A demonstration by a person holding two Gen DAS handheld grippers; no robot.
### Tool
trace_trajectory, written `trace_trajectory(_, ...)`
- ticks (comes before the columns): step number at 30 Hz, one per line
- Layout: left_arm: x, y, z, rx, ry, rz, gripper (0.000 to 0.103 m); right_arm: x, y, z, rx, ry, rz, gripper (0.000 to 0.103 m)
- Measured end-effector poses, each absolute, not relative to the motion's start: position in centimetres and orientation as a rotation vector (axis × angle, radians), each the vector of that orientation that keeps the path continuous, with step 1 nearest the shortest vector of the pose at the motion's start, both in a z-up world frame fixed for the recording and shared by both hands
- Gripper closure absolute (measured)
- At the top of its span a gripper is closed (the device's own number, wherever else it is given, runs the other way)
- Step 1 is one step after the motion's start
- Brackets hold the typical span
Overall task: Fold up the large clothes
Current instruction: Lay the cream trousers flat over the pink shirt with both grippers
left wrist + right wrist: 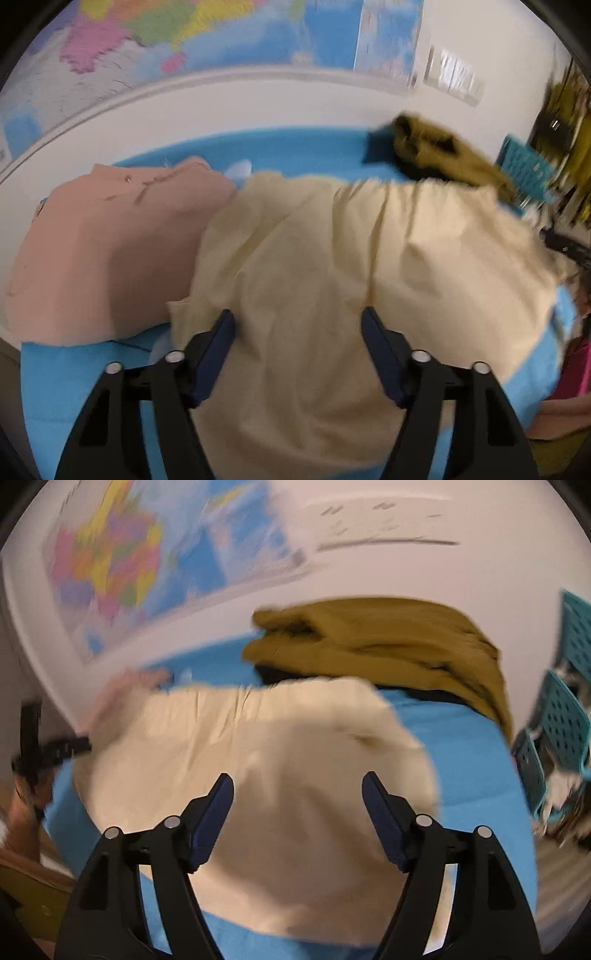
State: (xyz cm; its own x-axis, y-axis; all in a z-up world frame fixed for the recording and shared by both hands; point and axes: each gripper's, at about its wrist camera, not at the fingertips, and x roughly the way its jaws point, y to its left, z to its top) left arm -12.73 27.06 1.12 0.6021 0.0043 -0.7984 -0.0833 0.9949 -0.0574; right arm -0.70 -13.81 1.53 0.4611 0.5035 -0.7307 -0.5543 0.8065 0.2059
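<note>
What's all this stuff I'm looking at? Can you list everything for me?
cream garment: one, pale cream, spread across the middle of the blue surface, below both grippers
pink garment: one, dusty pink, beside the cream one, partly under its edge
mustard garment: one, mustard yellow, bunched at the far side near the wall
blue surface: one, bright blue, under all the clothes
map: one, many colours, on the white wall behind
teal baskets: a few, teal with holes, at the right edge
left gripper: one, black with dark blue pads, jaws open, nothing between them
right gripper: one, same colours, jaws open, nothing between them
</note>
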Motion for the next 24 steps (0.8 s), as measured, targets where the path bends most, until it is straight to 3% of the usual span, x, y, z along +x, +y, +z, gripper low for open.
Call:
trace_trajectory(1,-11.9,26.8,0.3,-0.066,0.941,0.083,0.047,-0.1,-12.7,0.6,-0.104,0.894,0.647,0.044)
trace_trajectory(3,-10.9,26.6,-0.9,-0.047,0.96,0.147,0.056,0.3,-11.6,-0.5,-0.14,0.908,0.617,0.085)
trace_trajectory(5,-10.5,26.7,-1.2,-0.043,0.953,0.176,0.061,1.3,-11.9,-0.3,-0.092,0.89,0.609,0.1)
trace_trajectory(6,-10.3,26.8,-1.0,-0.045,0.944,0.183,0.067,1.6,-12.3,0.2,-0.047,0.88,0.611,0.102)
trace_trajectory(9,-9.4,27.6,-0.4,-0.084,0.917,0.205,0.072,2.5,-12.6,1.3,-0.002,0.823,0.576,0.102)
trace_trajectory(14,-8.6,27.4,-0.4,-0.08,0.922,0.224,0.067,3.7,-11.0,-1.6,-0.061,0.923,0.538,0.096)
trace_trajectory(16,-9.3,27.8,0.3,-0.113,0.894,0.211,0.066,3.4,-11.7,-1.1,-0.028,0.921,0.53,0.086)
trace_trajectory(18,-10.3,27.7,1.4,-0.125,0.841,0.19,0.061,2.3,-12.5,0.9,0.013,0.85,0.547,0.065)
trace_trajectory(19,-10.9,27.3,2.2,-0.123,0.806,0.161,0.058,1.8,-12.4,1.6,0.014,0.819,0.554,0.061)
trace_trajectory(21,-11.8,26.1,3.4,-0.095,0.752,0.106,0.049,0.9,-11.4,3.2,0.016,0.768,0.615,0.058)
trace_trajectory(24,-11.8,24.1,4.0,-0.069,0.732,0.006,0.046,0.4,-7.8,3.6,-0.052,0.768,0.715,0.057)
